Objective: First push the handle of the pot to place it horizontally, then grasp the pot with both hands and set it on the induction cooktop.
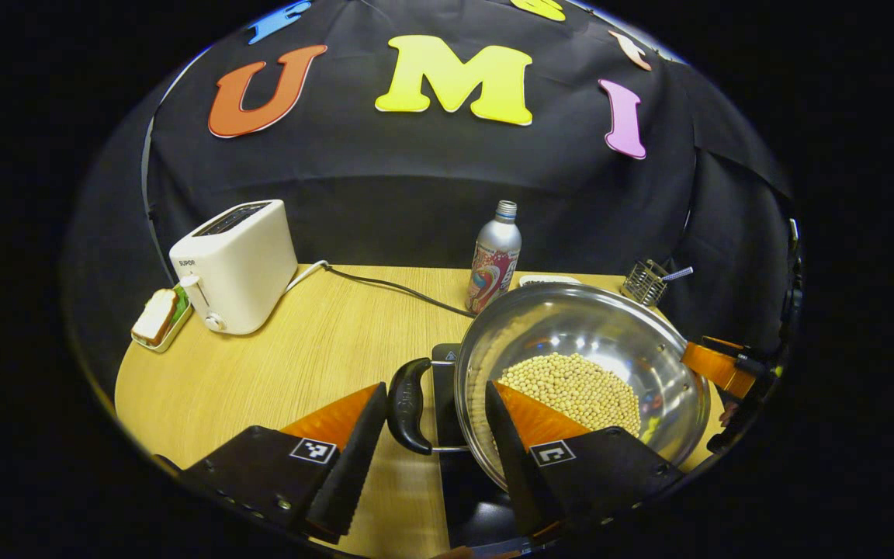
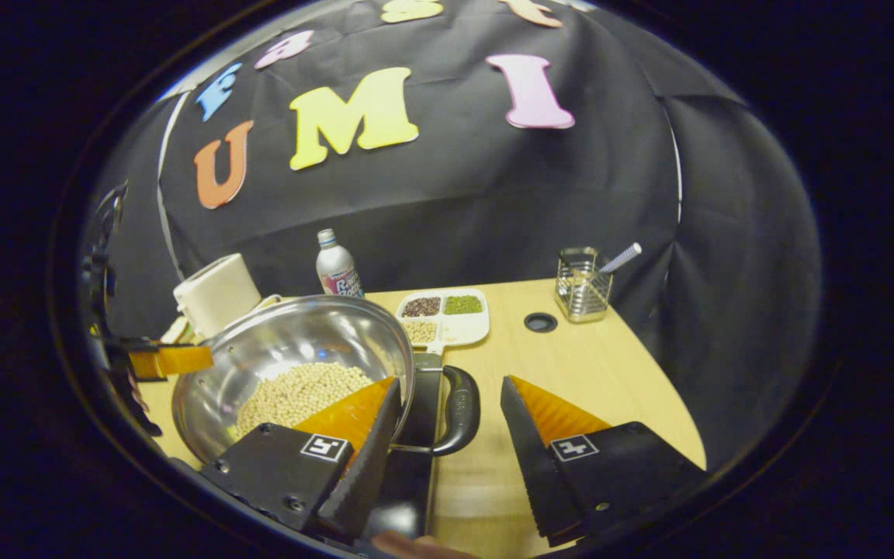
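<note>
A steel pot (image 1: 571, 322) holding soybeans (image 1: 571, 388) stands over the black induction cooktop (image 1: 474, 497); whether it rests on the cooktop I cannot tell. Its black loop handle (image 1: 406, 407) lies between the spread fingers of my left gripper (image 1: 435, 386), which is open and not pressing on it. An orange finger of the right gripper (image 1: 715, 369) shows at the pot's far rim. In the right gripper view the pot (image 2: 299, 341) is at the left, and its other handle (image 2: 459, 411) sits inside my open right gripper (image 2: 449, 380), above the cooktop (image 2: 412, 466).
A white toaster (image 1: 233, 264) with its cable (image 1: 393, 289) and a sandwich dish (image 1: 156, 318) stand at the back left. A bottle (image 1: 493, 264) is behind the pot. A divided dish of beans (image 2: 443, 314), a wire utensil holder (image 2: 583, 295) and a table hole (image 2: 540, 321) lie to the right.
</note>
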`<move>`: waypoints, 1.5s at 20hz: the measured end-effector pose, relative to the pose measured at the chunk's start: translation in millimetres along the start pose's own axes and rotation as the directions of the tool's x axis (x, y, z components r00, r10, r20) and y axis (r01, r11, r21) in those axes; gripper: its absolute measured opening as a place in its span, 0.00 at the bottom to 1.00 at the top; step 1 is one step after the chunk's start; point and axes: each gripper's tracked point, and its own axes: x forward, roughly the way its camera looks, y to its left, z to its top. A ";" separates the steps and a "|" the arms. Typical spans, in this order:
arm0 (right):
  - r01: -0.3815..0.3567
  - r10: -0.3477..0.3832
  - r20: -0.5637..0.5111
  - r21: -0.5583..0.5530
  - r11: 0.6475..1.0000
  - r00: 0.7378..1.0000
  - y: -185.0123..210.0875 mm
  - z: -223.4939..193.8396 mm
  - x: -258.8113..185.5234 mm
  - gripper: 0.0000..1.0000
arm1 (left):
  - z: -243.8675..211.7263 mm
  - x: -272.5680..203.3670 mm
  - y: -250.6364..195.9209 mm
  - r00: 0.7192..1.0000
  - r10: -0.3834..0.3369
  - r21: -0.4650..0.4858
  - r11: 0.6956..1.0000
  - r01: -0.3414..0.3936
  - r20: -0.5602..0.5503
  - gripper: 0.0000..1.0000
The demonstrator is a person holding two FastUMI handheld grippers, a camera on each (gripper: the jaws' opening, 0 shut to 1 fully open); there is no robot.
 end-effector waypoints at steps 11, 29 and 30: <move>0.015 -0.013 0.093 -0.021 1.000 0.996 20.5 -2.1 -73.9 0.90 | -13.5 -72.5 -1.0 0.988 0.055 0.016 0.998 -0.058 0.147 0.82; 0.051 -0.064 0.357 0.046 0.998 0.932 22.5 24.2 -278.1 0.93 | -1.0 -256.7 -29.1 0.903 0.032 0.032 0.998 -0.050 0.428 0.94; 0.050 -0.064 0.381 0.047 0.998 0.922 23.2 28.8 -294.7 0.92 | 1.2 -269.6 -32.3 0.893 0.030 0.041 0.998 -0.054 0.449 0.94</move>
